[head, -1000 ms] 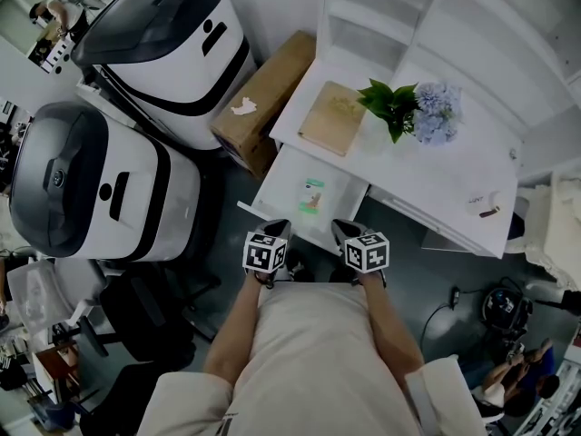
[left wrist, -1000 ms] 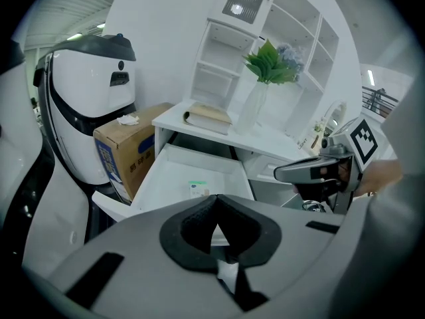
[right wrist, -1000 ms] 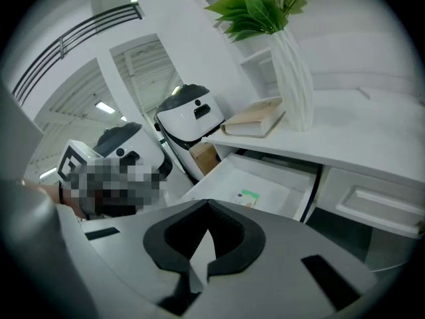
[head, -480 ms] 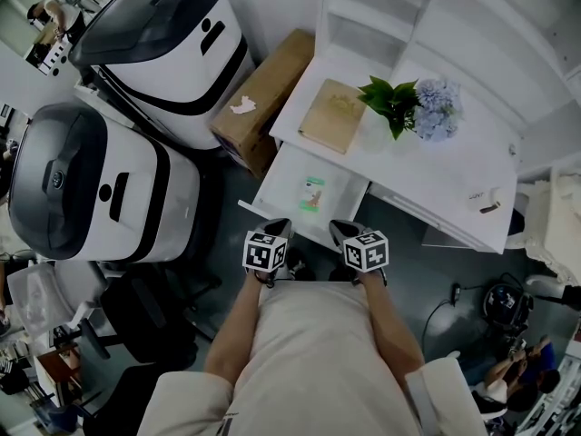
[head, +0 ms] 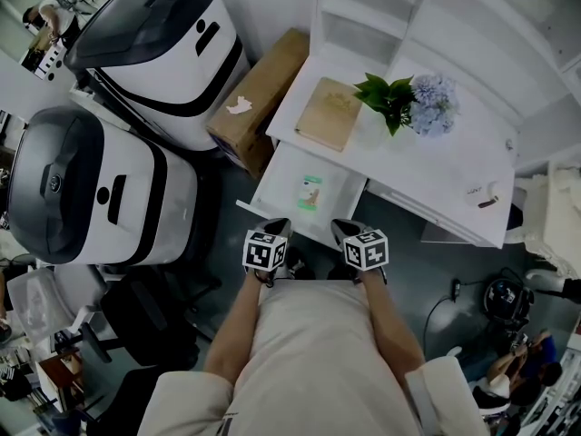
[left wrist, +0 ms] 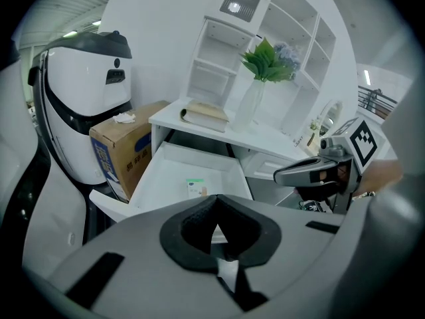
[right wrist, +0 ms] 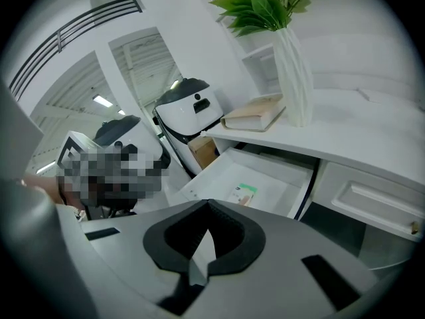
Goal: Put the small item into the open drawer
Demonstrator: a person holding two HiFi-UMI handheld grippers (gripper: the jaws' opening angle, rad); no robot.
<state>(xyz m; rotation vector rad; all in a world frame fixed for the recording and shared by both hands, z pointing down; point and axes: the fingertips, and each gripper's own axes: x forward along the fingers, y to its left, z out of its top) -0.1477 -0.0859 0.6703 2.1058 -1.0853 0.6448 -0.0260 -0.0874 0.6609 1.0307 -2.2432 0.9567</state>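
The white drawer point(head: 272, 182) stands pulled out from under the white desk point(head: 427, 166). A small green-and-white packet point(head: 310, 193) lies flat on its floor. My left gripper point(head: 278, 229) and right gripper point(head: 343, 230) hover side by side just in front of the drawer's front edge, both shut and holding nothing. The left gripper view has its jaws point(left wrist: 217, 208) meeting below the packet point(left wrist: 195, 188), with the right gripper point(left wrist: 299, 173) at the right. From the right gripper point(right wrist: 207, 210) the packet point(right wrist: 244, 193) shows in the drawer point(right wrist: 279, 173).
Two large white-and-black machines point(head: 163, 39) point(head: 91, 189) stand at the left, with a cardboard box point(head: 259, 89) between them and the desk. A tan book point(head: 331, 114), a vase with greenery and blue flowers point(head: 404, 107) and a small object point(head: 486, 198) are on the desk. White shelves point(head: 363, 7) rise behind.
Both grippers keep their place and stay shut. The packet has not moved in the drawer. Only the head view has drifted slightly.
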